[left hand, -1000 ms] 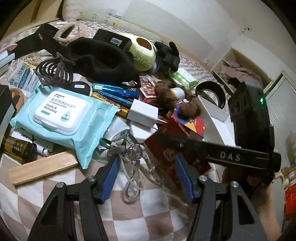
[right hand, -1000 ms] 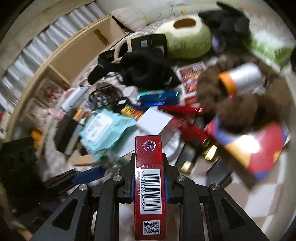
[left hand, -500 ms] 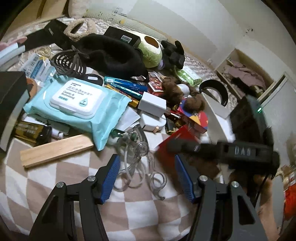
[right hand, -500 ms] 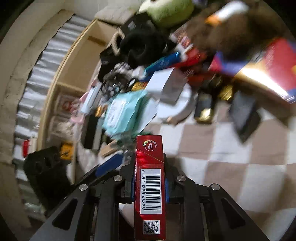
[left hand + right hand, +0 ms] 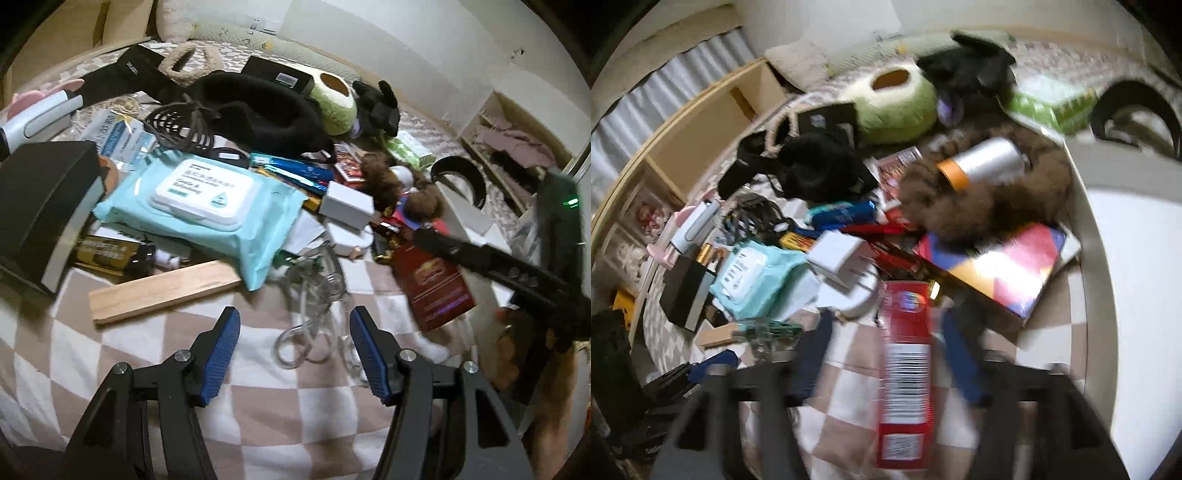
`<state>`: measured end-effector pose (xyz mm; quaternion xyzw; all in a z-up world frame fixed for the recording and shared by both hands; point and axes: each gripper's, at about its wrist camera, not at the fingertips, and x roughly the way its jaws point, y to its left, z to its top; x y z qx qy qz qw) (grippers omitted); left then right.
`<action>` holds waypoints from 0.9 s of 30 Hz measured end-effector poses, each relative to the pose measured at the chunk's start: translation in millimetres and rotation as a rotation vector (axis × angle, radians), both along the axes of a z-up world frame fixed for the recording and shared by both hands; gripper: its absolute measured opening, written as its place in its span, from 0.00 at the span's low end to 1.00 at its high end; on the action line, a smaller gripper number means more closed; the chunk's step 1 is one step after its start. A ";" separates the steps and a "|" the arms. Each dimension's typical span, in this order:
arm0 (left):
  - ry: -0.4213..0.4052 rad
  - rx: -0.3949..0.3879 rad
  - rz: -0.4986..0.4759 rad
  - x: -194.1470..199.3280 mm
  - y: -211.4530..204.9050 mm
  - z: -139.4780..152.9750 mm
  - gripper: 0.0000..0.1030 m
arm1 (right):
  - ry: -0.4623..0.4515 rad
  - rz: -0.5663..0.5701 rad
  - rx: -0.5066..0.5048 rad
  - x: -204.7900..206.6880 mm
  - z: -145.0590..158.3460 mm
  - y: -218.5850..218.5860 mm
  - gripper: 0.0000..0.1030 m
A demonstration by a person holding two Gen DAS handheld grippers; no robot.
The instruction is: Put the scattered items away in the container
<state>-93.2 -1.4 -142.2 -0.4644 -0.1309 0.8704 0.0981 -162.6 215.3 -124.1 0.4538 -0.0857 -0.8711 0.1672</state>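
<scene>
A red box with a barcode [image 5: 905, 373] lies between my right gripper's [image 5: 886, 332] spread blue fingers [image 5: 960, 354], loose from the pads; the view is blurred by motion. The same red box [image 5: 436, 291] shows in the left wrist view beside the right gripper's black body [image 5: 517, 280]. My left gripper [image 5: 295, 343] is open and empty above the checkered blanket, just short of a clear tangle of tubing [image 5: 314, 295]. The white container [image 5: 1126, 277] lies at the right.
A pile covers the bed: teal wipes pack [image 5: 207, 199], wooden block [image 5: 162, 291], black box [image 5: 40, 206], white charger box [image 5: 347, 203], brown plush with a silver can [image 5: 986, 166], colourful box [image 5: 997, 266], green plush [image 5: 894, 103], black garment [image 5: 266, 114].
My right gripper has opened and let go of the red box, and its view has swung back toward the pile. My left gripper has pulled back from the tubing.
</scene>
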 end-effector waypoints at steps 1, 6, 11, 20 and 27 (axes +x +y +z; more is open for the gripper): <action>-0.002 -0.007 -0.002 1.5 -0.2 0.1 0.60 | 0.028 0.005 0.010 3.2 4.7 -0.6 0.65; -0.005 -0.034 -0.029 8.0 3.8 0.0 0.60 | 0.169 0.031 0.071 17.4 25.3 -10.3 0.52; -0.017 -0.028 -0.034 6.5 3.1 -2.8 0.60 | 0.175 0.115 0.049 17.1 24.7 -27.4 0.52; -0.035 0.003 -0.026 7.9 -2.6 -3.0 0.60 | -0.036 0.299 -0.037 0.4 -7.9 -66.6 0.30; -0.048 0.031 -0.006 6.4 -10.0 -4.7 0.60 | -0.061 0.360 0.022 8.8 -16.3 -89.4 0.21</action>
